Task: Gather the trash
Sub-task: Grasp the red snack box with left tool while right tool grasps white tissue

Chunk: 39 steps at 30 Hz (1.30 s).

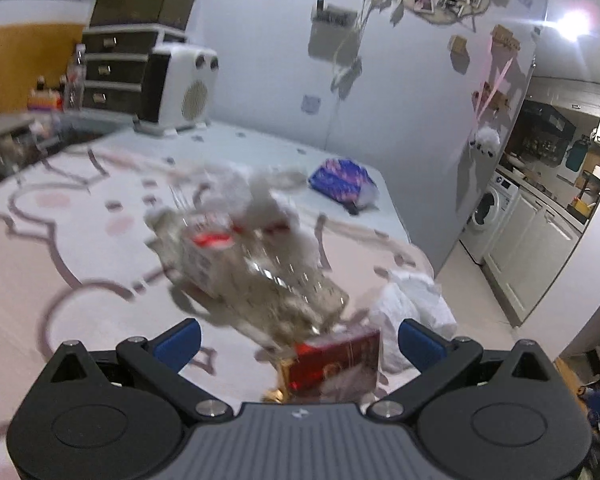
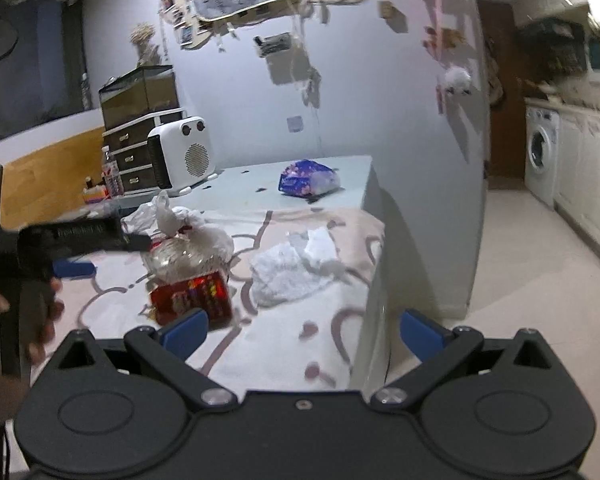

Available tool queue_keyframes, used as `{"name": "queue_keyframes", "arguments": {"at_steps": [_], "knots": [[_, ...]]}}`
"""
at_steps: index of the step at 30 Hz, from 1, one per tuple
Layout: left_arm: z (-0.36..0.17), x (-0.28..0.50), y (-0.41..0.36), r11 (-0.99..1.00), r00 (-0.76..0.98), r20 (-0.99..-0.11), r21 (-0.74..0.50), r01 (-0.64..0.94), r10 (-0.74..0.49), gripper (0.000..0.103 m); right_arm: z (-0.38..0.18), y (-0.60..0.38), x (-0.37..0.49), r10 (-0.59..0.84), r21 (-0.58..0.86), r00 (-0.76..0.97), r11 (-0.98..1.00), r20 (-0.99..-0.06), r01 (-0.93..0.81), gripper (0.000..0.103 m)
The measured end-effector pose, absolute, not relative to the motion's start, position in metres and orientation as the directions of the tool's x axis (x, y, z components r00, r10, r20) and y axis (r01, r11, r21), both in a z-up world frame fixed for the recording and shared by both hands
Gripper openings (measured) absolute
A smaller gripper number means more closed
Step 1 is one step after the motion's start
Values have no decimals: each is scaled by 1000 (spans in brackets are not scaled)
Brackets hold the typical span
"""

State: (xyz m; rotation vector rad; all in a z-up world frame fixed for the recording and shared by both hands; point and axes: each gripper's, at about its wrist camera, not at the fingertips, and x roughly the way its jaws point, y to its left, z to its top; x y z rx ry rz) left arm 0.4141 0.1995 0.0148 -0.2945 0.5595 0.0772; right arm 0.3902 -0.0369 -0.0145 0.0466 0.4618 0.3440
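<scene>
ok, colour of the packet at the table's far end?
Blue with pink print on the packet, clearest in the right wrist view.

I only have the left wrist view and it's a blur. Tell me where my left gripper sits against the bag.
Observer: In the right wrist view the left gripper comes in from the side. It is open, with one finger reaching toward the neck of the bag and nothing gripped.
Operator: Now report the right gripper.
Observer: The right gripper is open and empty. The red box lies just beyond its left finger, in front of the bag.
</scene>
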Motion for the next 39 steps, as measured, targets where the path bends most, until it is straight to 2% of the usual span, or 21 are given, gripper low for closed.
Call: {"name": "queue_keyframes", "arguments": {"at_steps": [4,5,6,7,9,10,12,15,18,24,28,32,35,37,38,39], "knots": [[-13,420,201,937,831,-555,-308,-166,-35,103,-22,-23,430,353,71,830,931,-433,-358,102],[-17,421,201,933,821,-569,-316,-170,-43,103,-25,-20,440,360,67,826,927,-434,-368,97],[-19,422,202,932,821,-569,-322,-168,-49,103,-27,-17,449,365,65,821,924,-439,-376,87],[-20,420,202,929,827,-560,-329,-169,-48,103,-30,-13,459,376,67,812,919,-446,-388,82],[-21,414,201,925,841,-540,-340,-171,-43,103,-38,-5,477,412,84,786,902,-461,-423,60],[-21,411,200,923,849,-527,-349,-163,-49,103,-43,-1,483,435,96,770,891,-467,-444,53],[-19,407,200,920,860,-509,-356,-161,-46,103,-53,9,495,479,119,736,866,-477,-486,30],[-20,405,197,927,867,-497,-340,-158,-35,103,-69,23,509,525,144,691,835,-497,-531,17],[-25,407,196,926,862,-505,-347,-147,-52,102,-79,34,513,582,169,647,794,-493,-584,13],[-35,413,198,930,842,-538,-328,-168,-38,97,-86,54,498,694,183,545,681,-471,-710,11],[-41,417,199,933,831,-557,-301,-196,-5,93,-84,53,491,717,181,518,651,-467,-737,11],[-44,423,189,959,831,-555,-209,-192,46,91,-85,45,487,714,166,502,641,-488,-750,11],[-44,422,189,961,837,-547,-215,-174,29,81,-80,33,485,689,121,538,663,-486,-739,13],[-43,422,190,958,839,-544,-232,-165,13,75,-75,22,488,665,85,588,693,-461,-716,28],[-43,422,190,958,839,-544,-238,-161,6,74,-72,17,490,643,61,624,717,-444,-695,46],[-43,422,190,958,840,-543,-240,-157,2,71,-69,14,493,621,41,658,740,-426,-671,57]]}}
